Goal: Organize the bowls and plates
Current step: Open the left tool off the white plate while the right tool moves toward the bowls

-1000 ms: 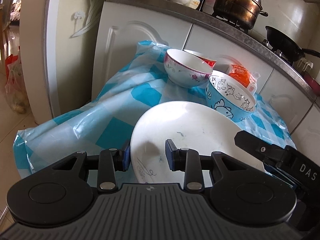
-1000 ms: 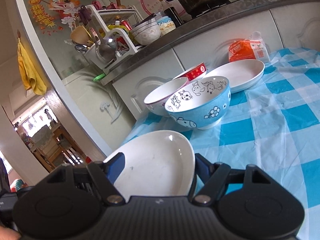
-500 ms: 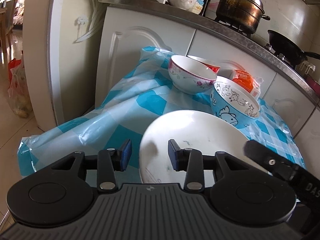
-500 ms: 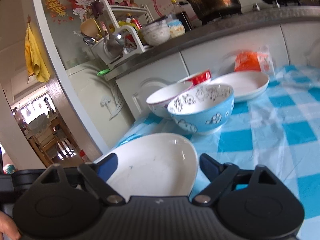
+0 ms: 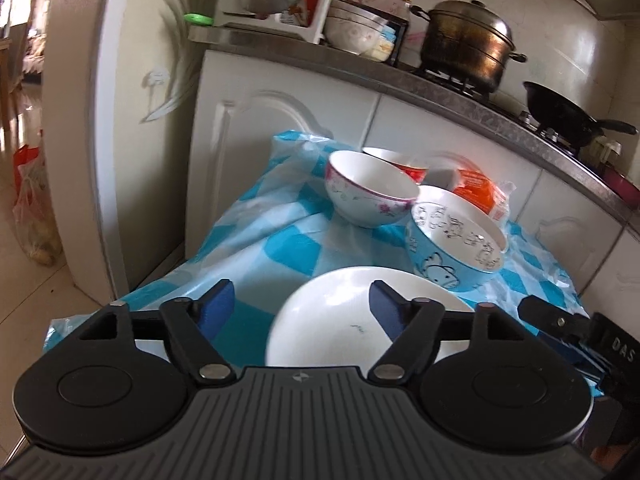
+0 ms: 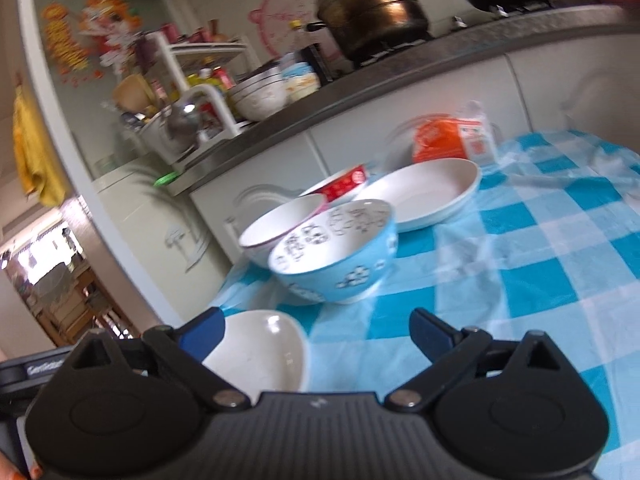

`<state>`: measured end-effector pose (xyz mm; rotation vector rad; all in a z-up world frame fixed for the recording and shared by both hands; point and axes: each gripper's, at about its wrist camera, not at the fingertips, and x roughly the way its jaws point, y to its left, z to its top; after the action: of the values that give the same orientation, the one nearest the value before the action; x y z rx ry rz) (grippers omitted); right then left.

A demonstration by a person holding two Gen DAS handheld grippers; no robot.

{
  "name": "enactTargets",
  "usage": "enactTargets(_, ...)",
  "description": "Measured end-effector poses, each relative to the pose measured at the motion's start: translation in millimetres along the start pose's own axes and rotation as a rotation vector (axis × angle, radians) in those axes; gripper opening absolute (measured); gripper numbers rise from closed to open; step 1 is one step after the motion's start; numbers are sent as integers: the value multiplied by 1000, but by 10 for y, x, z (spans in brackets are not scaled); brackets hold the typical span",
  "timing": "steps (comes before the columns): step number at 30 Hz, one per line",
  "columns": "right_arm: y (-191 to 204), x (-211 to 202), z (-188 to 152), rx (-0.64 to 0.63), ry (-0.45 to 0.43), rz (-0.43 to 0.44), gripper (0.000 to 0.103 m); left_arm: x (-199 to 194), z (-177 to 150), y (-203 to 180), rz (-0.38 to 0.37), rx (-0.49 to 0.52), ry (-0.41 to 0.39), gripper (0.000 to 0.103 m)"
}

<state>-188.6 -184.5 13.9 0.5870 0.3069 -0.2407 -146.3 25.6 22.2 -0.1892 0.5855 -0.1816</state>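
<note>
Both grippers are hanging spread wide over the near white plate on the checked cloth.

The left gripper (image 5: 296, 304) is tilting downward, its jaws having just been opening, with the white plate (image 5: 340, 320) lying partly between them, seemingly untouched. The right gripper (image 6: 316, 328) is pointing more level, jaws likewise just opening, the plate's edge (image 6: 256, 352) sitting by its left finger (image 6: 200, 330). Just beyond, the blue cartoon bowl (image 6: 336, 252) is sitting against the pink-rimmed bowl (image 5: 368, 188), the red bowl (image 6: 344, 180) behind them. Farther right, a second white plate (image 6: 424, 196) is resting near an orange packet (image 6: 440, 140), blurred.
</note>
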Motion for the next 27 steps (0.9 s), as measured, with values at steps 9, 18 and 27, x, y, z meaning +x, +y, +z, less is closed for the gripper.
enactTargets(9,-359,14,109,106,15,-59,99,67,16,-117,-75,35,31,103)
enactTargets(18,-702,116,378,153,-7,-97,98,127,81,-187,-118,45,42,103)
enactTargets(27,-1103,485,707,192,-5,-107,81,184,177,-247,-118,44,41,103)
